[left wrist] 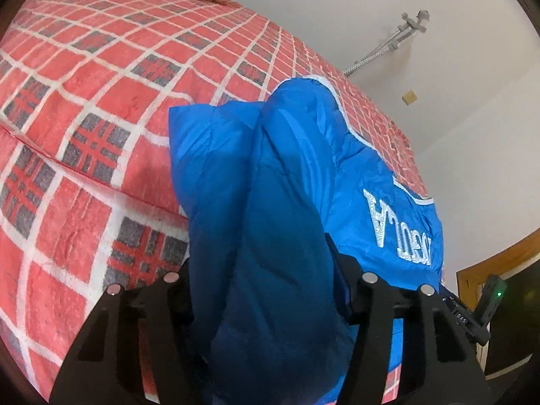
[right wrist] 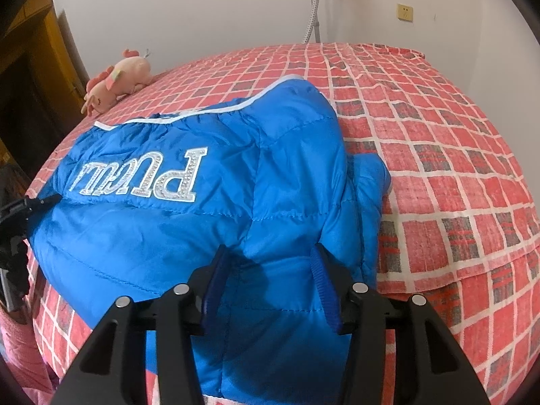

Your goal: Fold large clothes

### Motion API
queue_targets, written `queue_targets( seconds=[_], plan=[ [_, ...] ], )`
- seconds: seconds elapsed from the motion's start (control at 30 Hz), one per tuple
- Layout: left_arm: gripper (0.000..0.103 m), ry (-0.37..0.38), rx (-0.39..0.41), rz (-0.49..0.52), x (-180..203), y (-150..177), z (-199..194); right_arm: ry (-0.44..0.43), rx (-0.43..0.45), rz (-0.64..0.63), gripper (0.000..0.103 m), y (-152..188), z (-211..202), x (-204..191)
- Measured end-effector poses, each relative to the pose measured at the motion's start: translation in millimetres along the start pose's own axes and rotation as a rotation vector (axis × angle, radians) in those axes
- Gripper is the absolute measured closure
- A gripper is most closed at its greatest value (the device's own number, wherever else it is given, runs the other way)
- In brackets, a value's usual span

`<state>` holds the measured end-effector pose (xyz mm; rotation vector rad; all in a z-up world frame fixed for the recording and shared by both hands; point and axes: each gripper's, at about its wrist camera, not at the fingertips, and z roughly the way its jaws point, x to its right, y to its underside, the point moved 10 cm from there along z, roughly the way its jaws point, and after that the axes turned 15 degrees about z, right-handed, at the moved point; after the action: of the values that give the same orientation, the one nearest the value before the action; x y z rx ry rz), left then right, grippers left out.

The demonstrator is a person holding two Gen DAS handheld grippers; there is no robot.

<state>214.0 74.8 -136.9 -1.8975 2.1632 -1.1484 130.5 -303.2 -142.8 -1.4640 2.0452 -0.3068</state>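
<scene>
I see the blue puffer jacket [right wrist: 209, 202] lying bunched near the front edge of the bed [right wrist: 438, 141], its silver lettering [right wrist: 145, 179] upside down to me. My right hand-held gripper [right wrist: 270, 287] clamps a padded fold of the jacket between its fingers. My left hand-held gripper [left wrist: 266, 290] grips a thick roll of the same fabric. A pink plush toy [right wrist: 116, 79] rests near the bed's far left edge, by the white wall [right wrist: 202, 10].

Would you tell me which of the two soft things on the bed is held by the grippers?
The blue jacket, gripped by both; the pink plush toy lies untouched at the bed's far edge.
</scene>
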Motion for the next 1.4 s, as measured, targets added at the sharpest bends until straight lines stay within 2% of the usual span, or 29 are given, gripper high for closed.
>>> queue_targets(
  seconds=[0.13,0.2,0.23,0.3,0.47,0.7,0.87,1.03,1.2,1.4],
  plan=[
    [0.054,-0.053,-0.003,0.022,8,-6,-11,-0.017,-0.022,0.018,0.053,-6,-7,0],
    [0.058,-0.061,-0.001,0.019,12,-10,-17,-0.024,-0.017,0.013,0.053,-8,-14,0],
    [0.064,-0.053,0.004,0.021,16,-12,-20,-0.029,-0.007,0.008,0.053,-10,-20,0],
    [0.067,-0.041,0.022,0.043,30,-19,-32,-0.031,0.011,0.000,0.053,-14,-29,1],
    [0.067,-0.051,0.075,0.175,91,-45,-56,-0.037,0.065,-0.005,0.052,-24,-58,11],
    [0.069,-0.013,0.091,0.342,187,-60,-57,-0.043,0.095,-0.010,0.052,-24,-77,21],
    [0.070,0.017,0.056,0.463,253,-53,-32,-0.051,0.090,0.006,0.052,-21,-78,31],
    [0.070,0.039,-0.009,0.524,292,-40,5,-0.046,0.090,0.009,0.052,-17,-82,38],
    [0.070,0.069,-0.093,0.558,310,-20,47,-0.041,0.085,0.012,0.052,-14,-84,43],
    [0.070,0.113,-0.189,0.579,312,16,95,-0.034,0.057,0.021,0.052,-10,-74,48]
  ],
)
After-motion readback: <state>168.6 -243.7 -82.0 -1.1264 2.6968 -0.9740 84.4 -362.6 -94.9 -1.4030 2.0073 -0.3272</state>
